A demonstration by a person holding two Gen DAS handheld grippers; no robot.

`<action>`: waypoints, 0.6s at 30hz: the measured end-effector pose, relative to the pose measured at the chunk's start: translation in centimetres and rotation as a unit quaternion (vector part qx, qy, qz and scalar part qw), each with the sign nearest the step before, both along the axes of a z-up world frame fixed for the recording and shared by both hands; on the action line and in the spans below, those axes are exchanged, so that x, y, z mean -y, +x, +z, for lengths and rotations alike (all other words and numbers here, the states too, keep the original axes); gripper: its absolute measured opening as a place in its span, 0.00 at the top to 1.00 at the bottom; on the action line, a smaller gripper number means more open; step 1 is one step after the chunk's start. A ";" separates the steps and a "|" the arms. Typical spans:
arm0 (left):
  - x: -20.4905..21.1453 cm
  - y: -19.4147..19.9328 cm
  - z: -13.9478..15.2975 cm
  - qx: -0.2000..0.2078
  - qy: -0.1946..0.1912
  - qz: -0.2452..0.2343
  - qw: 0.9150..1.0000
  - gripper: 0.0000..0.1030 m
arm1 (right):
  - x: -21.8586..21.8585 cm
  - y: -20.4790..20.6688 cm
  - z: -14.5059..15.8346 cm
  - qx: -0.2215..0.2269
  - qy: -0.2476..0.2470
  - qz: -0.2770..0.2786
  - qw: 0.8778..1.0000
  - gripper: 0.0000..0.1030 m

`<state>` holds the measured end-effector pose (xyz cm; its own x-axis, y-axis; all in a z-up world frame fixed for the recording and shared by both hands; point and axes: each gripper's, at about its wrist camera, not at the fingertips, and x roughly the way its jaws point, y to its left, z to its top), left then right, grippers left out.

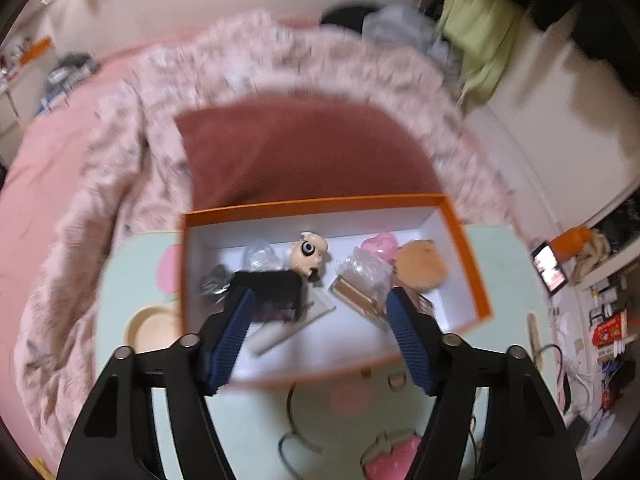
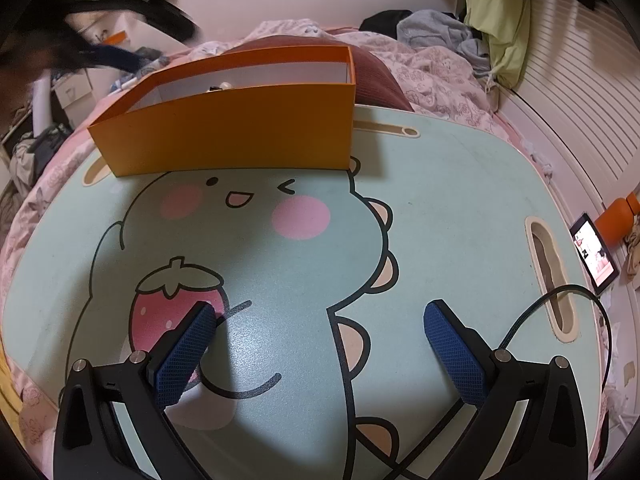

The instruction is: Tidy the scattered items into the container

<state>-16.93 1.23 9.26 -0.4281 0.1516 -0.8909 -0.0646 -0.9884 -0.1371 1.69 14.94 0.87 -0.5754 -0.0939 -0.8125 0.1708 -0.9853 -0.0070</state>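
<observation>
My left wrist view looks steeply down from close above the orange box [image 1: 460, 236], straight into its white inside, with the bed [image 1: 60, 160] beyond. My right wrist view sits low over the desk [image 2: 460, 208], facing across its cartoon top toward the same box [image 2: 224, 128] from outside, farther off. Both share box, desk and bedding.

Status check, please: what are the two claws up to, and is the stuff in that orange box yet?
Left gripper over the orange box, jaws open, nothing held. Right gripper open above bare table. Toys and packets already inside. Nothing in the way.
</observation>
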 end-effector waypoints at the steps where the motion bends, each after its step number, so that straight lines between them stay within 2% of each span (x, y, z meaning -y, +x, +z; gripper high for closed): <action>1: -0.2 -0.9 -1.1 0.008 -0.018 0.000 1.000 0.52 | 0.0 0.0 0.0 0.000 0.000 0.000 1.000 0.00; 2: -0.6 -1.8 -2.2 0.015 -0.040 0.000 0.999 0.57 | 0.0 0.0 0.0 0.000 0.000 0.000 1.000 0.00; 4: -1.2 -3.3 -3.9 0.026 -0.066 0.001 0.997 0.57 | 0.0 0.0 0.0 0.000 0.000 0.000 1.000 0.00; 8: -1.9 -4.3 -5.7 0.035 -0.063 0.001 0.997 0.57 | 0.1 0.3 0.1 -0.001 0.000 0.001 1.000 0.00; 10: -2.4 -4.6 -6.4 0.040 -0.079 -0.006 0.996 0.57 | 0.3 0.3 0.0 -0.002 0.000 0.001 1.000 0.00; 11: -2.6 -4.6 -6.8 0.041 -0.086 -0.006 0.995 0.61 | 0.1 0.2 0.0 -0.001 0.000 0.001 1.000 0.00; 12: -2.6 -4.8 -7.0 0.043 -0.085 -0.005 0.995 0.64 | 0.0 0.2 0.0 -0.002 0.000 0.002 1.000 0.00; 15: -2.2 -4.8 -6.7 0.045 -0.068 -0.001 0.997 0.64 | 0.0 0.1 0.1 -0.002 -0.002 0.002 1.000 0.00; 18: -1.6 -3.9 -5.6 0.018 -0.053 -0.006 0.998 0.64 | -0.2 0.0 0.0 -0.002 -0.002 0.004 1.000 0.00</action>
